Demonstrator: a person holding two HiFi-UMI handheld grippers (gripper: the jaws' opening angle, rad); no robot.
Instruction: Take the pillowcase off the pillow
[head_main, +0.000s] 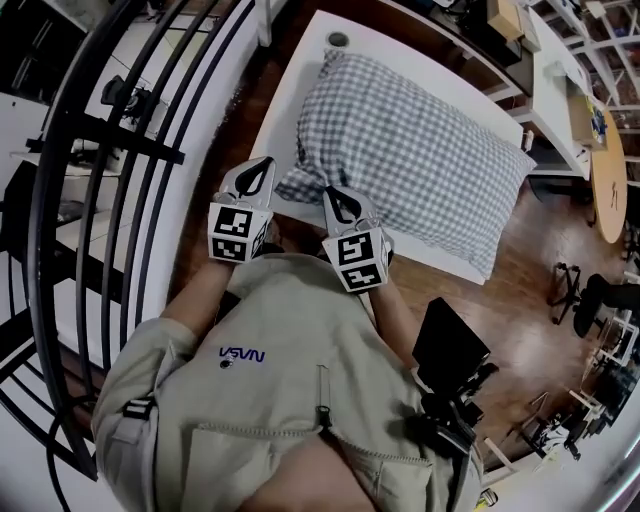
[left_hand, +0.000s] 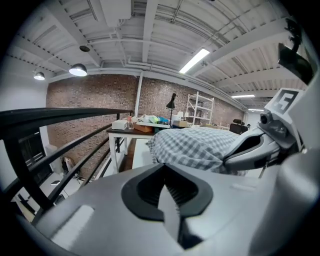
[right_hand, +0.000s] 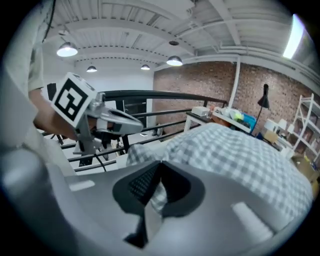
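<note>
Pillowcase (head_main: 420, 150) status: fully on the pillow, nothing drawn back yet. White table (head_main: 288, 110) carries it, and the checked case covers most of the table top. A person stands at the near end. Right hand-held gripper (head_main: 332, 192) is at the near edge of the case, its jaws closed on a fold of checked cloth (right_hand: 156, 192). Left hand-held gripper (head_main: 265, 162) sits just to the left, by the near left corner of the case. Its jaws are together with nothing between them, so it has no hold on the cloth. Judgement: only the first grip is made. Peeling the case back and freeing the pillow both remain.
</note>
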